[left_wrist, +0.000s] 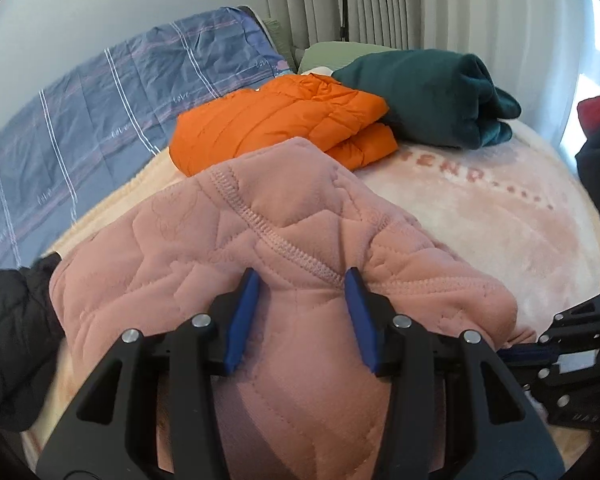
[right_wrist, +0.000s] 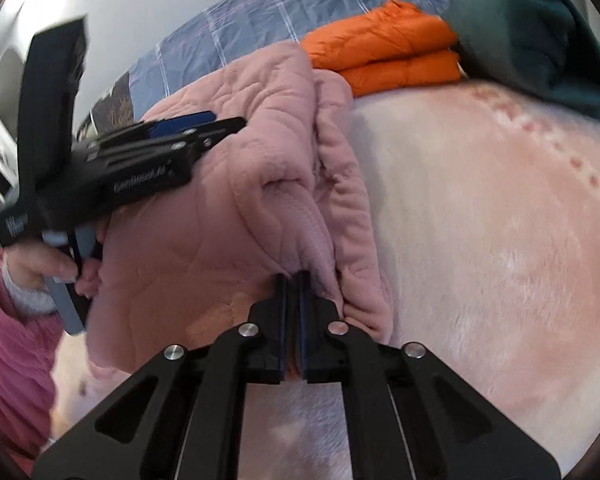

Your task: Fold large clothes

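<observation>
Pale letters on the pink fleece blanket (left_wrist: 480,216) covering the bed read roughly "END", followed by a row of dots; the word "love" repeats along the stripes of the blue striped quilt (left_wrist: 100,100) at the bed's far side. White lettering on the body of your left tongs, seen from the right wrist, is too blurred to read.

You hold one pink quilted garment (left_wrist: 284,240), thick and soft with stitched seams, bunched up above the near part of the blanket. Your left tongs (left_wrist: 300,284) stand open, blue pads spread on either side of a fold of it. Your right tongs (right_wrist: 293,280) are pinched closed on its edge.

Beyond it lie one folded orange puffer jacket (left_wrist: 284,124) and one folded dark teal fleece (left_wrist: 432,96), touching each other. One black puffer garment (left_wrist: 12,320) lies at the left.
</observation>
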### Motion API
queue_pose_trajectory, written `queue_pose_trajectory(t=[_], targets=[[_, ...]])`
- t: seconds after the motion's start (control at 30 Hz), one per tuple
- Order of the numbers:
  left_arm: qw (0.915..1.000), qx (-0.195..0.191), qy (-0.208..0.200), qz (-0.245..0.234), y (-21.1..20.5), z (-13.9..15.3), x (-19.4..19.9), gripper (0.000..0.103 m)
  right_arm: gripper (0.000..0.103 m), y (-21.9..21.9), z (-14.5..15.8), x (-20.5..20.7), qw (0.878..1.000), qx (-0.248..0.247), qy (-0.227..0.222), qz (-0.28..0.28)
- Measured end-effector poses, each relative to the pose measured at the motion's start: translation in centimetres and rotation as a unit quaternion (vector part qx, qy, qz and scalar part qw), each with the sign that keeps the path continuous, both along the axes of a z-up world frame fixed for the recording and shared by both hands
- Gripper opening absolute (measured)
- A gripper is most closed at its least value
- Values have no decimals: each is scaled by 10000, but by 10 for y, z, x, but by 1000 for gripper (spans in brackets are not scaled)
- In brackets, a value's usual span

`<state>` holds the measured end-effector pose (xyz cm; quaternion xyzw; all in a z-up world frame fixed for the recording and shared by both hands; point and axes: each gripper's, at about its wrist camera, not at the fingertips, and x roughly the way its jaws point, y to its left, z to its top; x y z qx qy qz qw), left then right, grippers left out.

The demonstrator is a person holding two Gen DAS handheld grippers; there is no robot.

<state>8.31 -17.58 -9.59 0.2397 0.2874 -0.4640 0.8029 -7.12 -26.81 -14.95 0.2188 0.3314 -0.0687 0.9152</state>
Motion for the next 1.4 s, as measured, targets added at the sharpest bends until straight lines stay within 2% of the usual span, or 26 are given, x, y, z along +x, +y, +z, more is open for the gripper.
queue_pose_trajectory(t=[0.1,0.17,0.23,0.3,0.33,0.4,0.47,0.5,0.53,0.63,0.73,0.8,0.83,0.9,0.93,0.97,1.0,1.03,1.07,1.1,1.13,1.17,1.3,1.4], targets=[[10000,-49,-33,31,3,2,-1,46,7,10,16,-3,9987,-498,-37,122],[9999,-99,-98,78,6,4,-3,46,7,9,33,-11,9978,-618,-209,118],[9998,-147,-90,88,8,5,-3,46,7,3,62,-24,9949,-620,-789,97],[9998,-181,-20,90,9,6,0,46,7,2,80,-24,9907,-783,-1100,144],[9998,-184,9,92,8,6,1,46,7,0,81,-18,9904,-835,-1090,147],[9998,-198,38,90,8,7,1,46,7,-9,60,2,9962,-574,-642,130],[9996,-267,88,100,11,8,4,46,5,-19,24,27,9996,-237,-16,122],[9994,-320,149,70,12,9,4,47,5,-22,7,32,9997,-180,37,163],[9990,-370,237,16,13,9,5,47,5,-22,5,30,9996,-220,-38,150],[9990,-444,73,0,16,18,-2,48,5,-21,12,22,9996,-222,-66,137],[9966,-791,-50,246,32,38,-3,65,5,-21,8,20,9993,-302,-22,209],[9922,-1114,-52,559,49,51,6,69,5,-26,8,18,9996,-153,-46,223],[9900,-1251,58,649,57,56,13,69,5,-25,7,25,9997,-125,-53,223],[9835,-1518,558,806,71,58,33,69,5,-22,10,26,9996,-129,-66,222],[9821,-1505,741,863,72,54,41,68,5,-21,11,27,9996,-161,-60,227],[9827,-1340,913,898,70,44,50,66,5,-21,11,27,9995,-176,-67,235],[9856,-1110,921,878,64,32,54,65,5,-20,12,28,9995,-180,-86,254],[9922,-731,555,843,54,14,53,68,5,-17,14,28,9994,-194,-97,265],[9952,-486,197,826,47,1,50,69,6,-15,14,29,9994,-226,-59,252],[9952,-470,189,839,46,-5,52,69,7,-14,16,30,9993,-283,-23,231],[9918,-709,598,875,51,-1,61,69,7,-12,19,30,9991,-342,-19,253],[9907,-759,740,850,53,1,64,69,7,-11,24,29,9985,-429,-17,325],[9913,-734,656,871,56,1,61,68,8,-16,56,25,9986,-262,-118,448],[9897,-759,641,1028,56,4,62,68,8,-21,87,37,9976,-240,-325,559]])
